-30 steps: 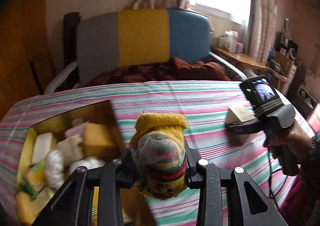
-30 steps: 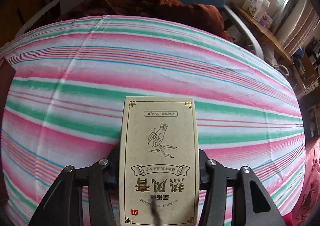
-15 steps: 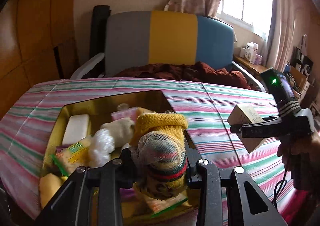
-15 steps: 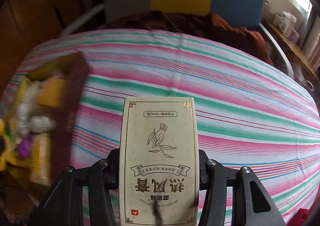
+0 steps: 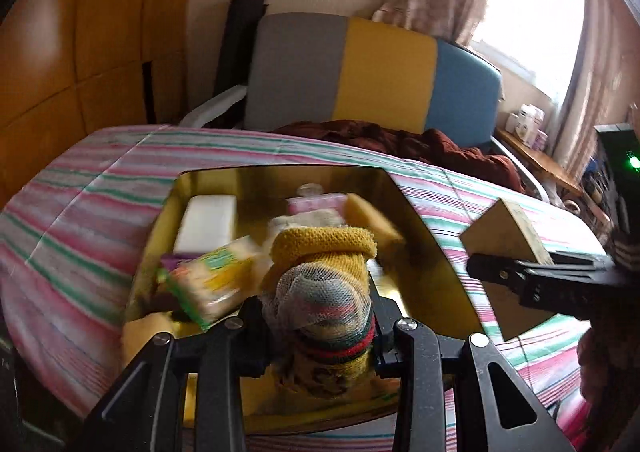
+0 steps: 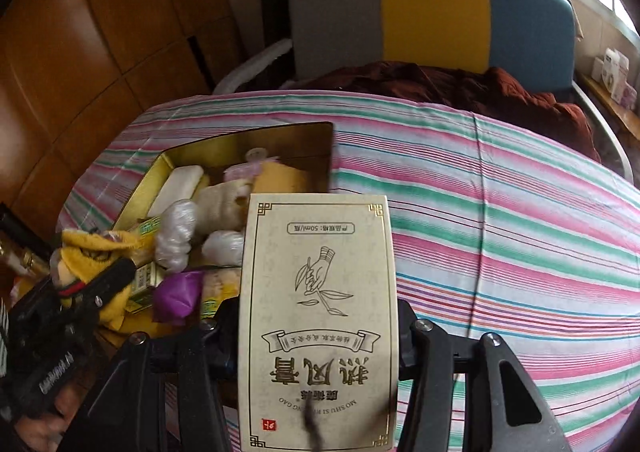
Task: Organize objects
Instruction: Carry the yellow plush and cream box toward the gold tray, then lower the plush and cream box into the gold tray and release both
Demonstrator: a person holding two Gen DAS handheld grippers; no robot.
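Striped bedding (image 6: pixel 500 212) in pink, green and white fills most of what I can see, with a grey, yellow and blue headboard (image 5: pixel 372 72) and a rumpled maroon blanket (image 6: pixel 460 84) far ahead of both tools. Next in size is the gold tin (image 5: pixel 424 252) lying open on the sheet, directly under and ahead of my left gripper (image 5: pixel 320 328) and off to the left of my right gripper (image 6: pixel 318 336); it is already crowded with a white bar (image 5: pixel 206 222), a green and yellow packet (image 5: pixel 212 284), a purple wrapper (image 6: pixel 176 294) and other small things. My right gripper is clamped on a cream printed carton (image 6: pixel 318 316), which stands up between the jaws over bare sheet, just beside the tin's near right edge. My left gripper is squeezed tight on a yellow knitted sock bundle (image 5: pixel 324 284), held above the tin's contents. I judge I am in the carry-and-drop step, both items brought to the container. Next I should lower the left tool into a free gap and let go, then swing the carton left over the rim; space is tight, so the carton probably needs laying flat.
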